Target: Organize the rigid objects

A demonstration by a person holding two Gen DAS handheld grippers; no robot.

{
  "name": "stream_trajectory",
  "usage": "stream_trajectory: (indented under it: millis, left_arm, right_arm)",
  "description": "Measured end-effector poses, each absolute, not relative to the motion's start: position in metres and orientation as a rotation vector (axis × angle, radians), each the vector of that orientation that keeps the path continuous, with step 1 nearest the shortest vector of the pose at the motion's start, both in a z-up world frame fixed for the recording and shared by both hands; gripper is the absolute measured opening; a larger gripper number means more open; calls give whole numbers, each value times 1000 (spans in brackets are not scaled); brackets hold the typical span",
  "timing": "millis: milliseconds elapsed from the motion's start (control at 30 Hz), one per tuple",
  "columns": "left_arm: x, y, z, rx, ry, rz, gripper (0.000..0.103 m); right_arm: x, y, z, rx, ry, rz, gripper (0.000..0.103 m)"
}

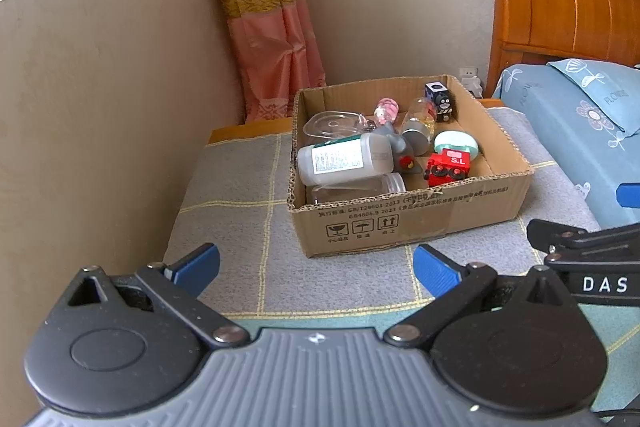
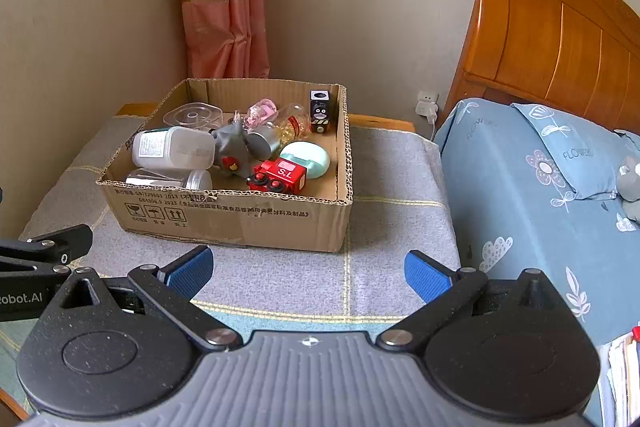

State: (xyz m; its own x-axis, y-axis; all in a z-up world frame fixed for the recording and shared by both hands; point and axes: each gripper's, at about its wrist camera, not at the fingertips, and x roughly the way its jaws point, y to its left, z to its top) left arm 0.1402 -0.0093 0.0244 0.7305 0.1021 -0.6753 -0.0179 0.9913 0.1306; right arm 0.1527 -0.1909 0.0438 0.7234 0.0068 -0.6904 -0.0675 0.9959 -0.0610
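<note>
A cardboard box (image 1: 400, 223) (image 2: 224, 217) stands on a grey checked cloth (image 1: 240, 195) (image 2: 396, 187). Inside lie a white bottle (image 1: 340, 158) (image 2: 172, 148), a clear jar (image 1: 356, 189) (image 2: 172, 179), a red toy train (image 1: 447, 167) (image 2: 280, 174), a mint case (image 1: 456, 142) (image 2: 308, 153), a grey toy (image 2: 234, 145), a black block toy (image 1: 442, 103) (image 2: 320, 111) and a clear container (image 1: 330, 125) (image 2: 192, 115). My left gripper (image 1: 316, 269) is open and empty, short of the box. My right gripper (image 2: 308, 273) is open and empty, also short of it.
A bed with a blue flowered sheet (image 2: 520, 195) and wooden headboard (image 2: 552, 35) stands to the right. A wall (image 1: 100, 107) bounds the left, a pink curtain (image 2: 224, 7) hangs behind. A wall plug (image 2: 428, 105) sits behind the cloth.
</note>
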Motion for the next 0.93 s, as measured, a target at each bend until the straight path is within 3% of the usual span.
stream_trajectory:
  millis: [933]
  left_arm:
    - [134,-8,25,110,746,56,102]
  right_arm:
    - [149,-189,46,-85,753,39,103]
